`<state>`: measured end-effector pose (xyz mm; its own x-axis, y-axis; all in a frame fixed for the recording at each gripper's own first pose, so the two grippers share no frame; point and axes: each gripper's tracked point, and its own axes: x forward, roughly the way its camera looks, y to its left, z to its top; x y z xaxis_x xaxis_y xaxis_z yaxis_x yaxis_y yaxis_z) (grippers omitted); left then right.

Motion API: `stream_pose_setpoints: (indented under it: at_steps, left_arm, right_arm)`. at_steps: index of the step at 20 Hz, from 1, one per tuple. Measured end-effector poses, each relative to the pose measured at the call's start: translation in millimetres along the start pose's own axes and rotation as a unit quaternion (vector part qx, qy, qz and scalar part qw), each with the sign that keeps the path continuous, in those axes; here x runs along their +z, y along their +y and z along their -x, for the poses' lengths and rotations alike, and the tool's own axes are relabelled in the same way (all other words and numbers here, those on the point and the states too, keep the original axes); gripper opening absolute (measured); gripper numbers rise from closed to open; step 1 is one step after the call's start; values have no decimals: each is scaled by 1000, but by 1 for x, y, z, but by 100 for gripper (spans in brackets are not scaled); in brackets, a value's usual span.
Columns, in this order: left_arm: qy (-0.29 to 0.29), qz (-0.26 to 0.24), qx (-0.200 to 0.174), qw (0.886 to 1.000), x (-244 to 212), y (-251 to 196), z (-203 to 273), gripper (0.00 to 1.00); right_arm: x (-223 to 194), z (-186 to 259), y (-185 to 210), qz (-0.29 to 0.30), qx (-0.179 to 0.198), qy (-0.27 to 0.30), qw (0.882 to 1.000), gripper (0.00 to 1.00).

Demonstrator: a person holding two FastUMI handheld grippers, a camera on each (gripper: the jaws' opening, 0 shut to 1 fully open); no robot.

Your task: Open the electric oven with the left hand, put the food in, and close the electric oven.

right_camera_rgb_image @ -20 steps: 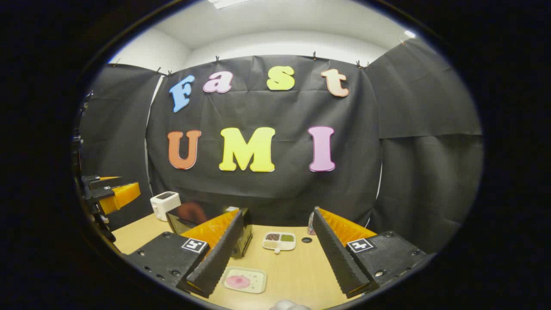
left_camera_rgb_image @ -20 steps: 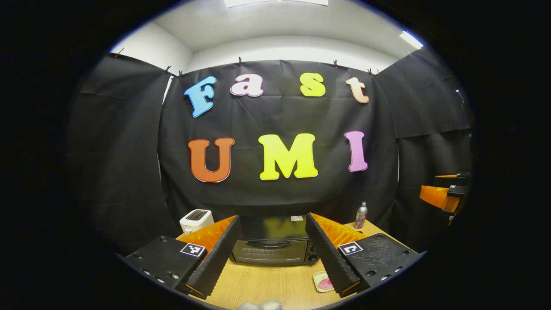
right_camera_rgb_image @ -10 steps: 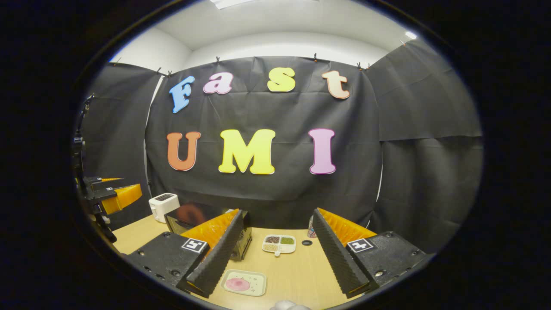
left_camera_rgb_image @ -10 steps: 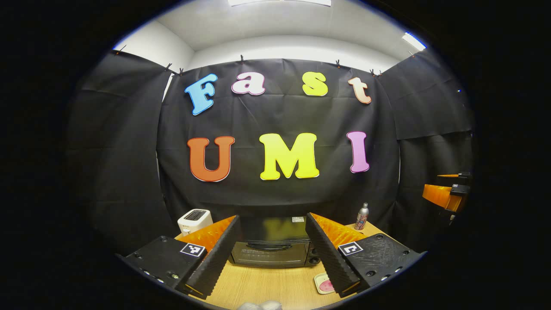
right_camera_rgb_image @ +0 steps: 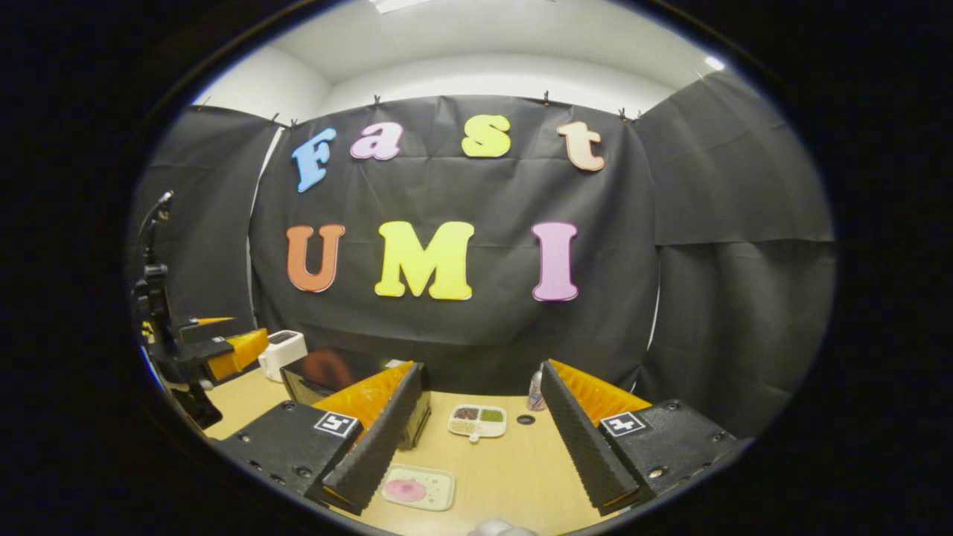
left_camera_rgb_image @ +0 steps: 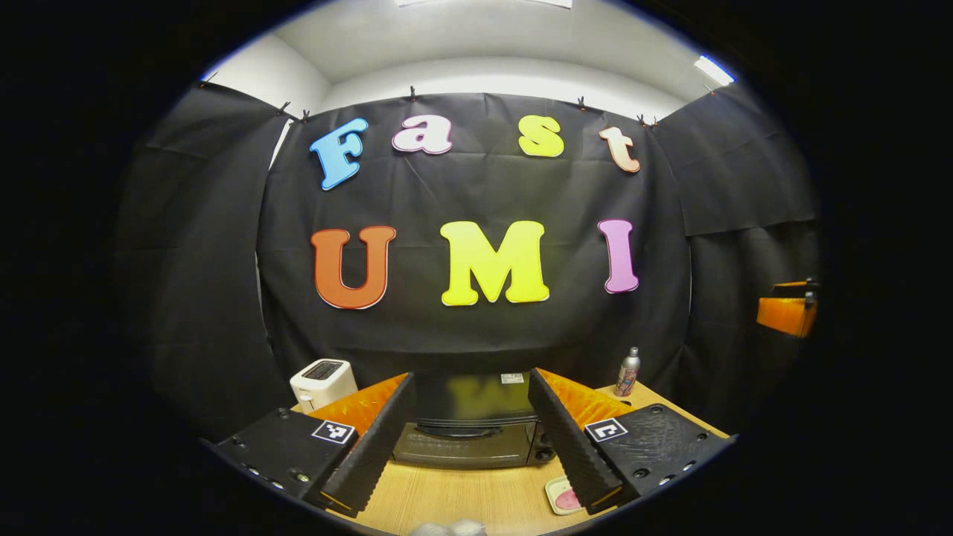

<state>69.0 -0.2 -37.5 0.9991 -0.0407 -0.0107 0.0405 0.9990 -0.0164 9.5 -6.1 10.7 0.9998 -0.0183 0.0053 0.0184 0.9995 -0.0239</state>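
The black electric oven [left_camera_rgb_image: 463, 444] stands on the wooden table [left_camera_rgb_image: 461, 499] with its door shut, straight ahead of my left gripper [left_camera_rgb_image: 470, 376], which hangs open above the table and holds nothing. The food, a pink piece on a pale tray [right_camera_rgb_image: 417, 487], lies on the table just below my right gripper [right_camera_rgb_image: 482, 368], which is also open with nothing in it. In the left gripper view the tray [left_camera_rgb_image: 562, 497] peeks out by the right finger. The oven [right_camera_rgb_image: 327, 372] is partly hidden behind the right gripper's left finger. The left gripper [right_camera_rgb_image: 223, 350] floats at the far left, near the toaster.
A white toaster [left_camera_rgb_image: 322, 381] stands left of the oven. A small metal bottle [left_camera_rgb_image: 628, 371] stands at the back right. A divided dish with grains [right_camera_rgb_image: 476, 420] and a small dark disc [right_camera_rgb_image: 526, 419] lie right of the oven. The right gripper [left_camera_rgb_image: 788, 313] hovers at the far right.
The left gripper has moved forward towards the oven and toaster. The right gripper has barely moved. Both stay open and the oven door stays shut.
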Motion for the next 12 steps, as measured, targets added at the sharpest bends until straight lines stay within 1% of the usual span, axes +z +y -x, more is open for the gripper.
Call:
stream_pose_setpoints:
  at_steps: [2,3,4,10,12]
  left_arm:
    - [12,-3,-4,1000,-17,-1,-21,96]
    - [19,-4,-5,1000,-26,-1,-30,100]
    - [25,-7,-5,1000,-34,1,-41,96]
    - [65,-35,-14,997,-94,1,-94,96]
    - [86,-24,-18,996,-118,-1,-106,97]
  right_arm:
    - [4,4,-5,2,-7,0,1000,100]
    - [5,6,-7,4,-10,0,1000,100]
    - [6,7,-10,6,-15,0,1000,100]
    - [0,21,-24,12,-41,18,999,100]
    - [-3,25,-28,12,-51,27,998,100]
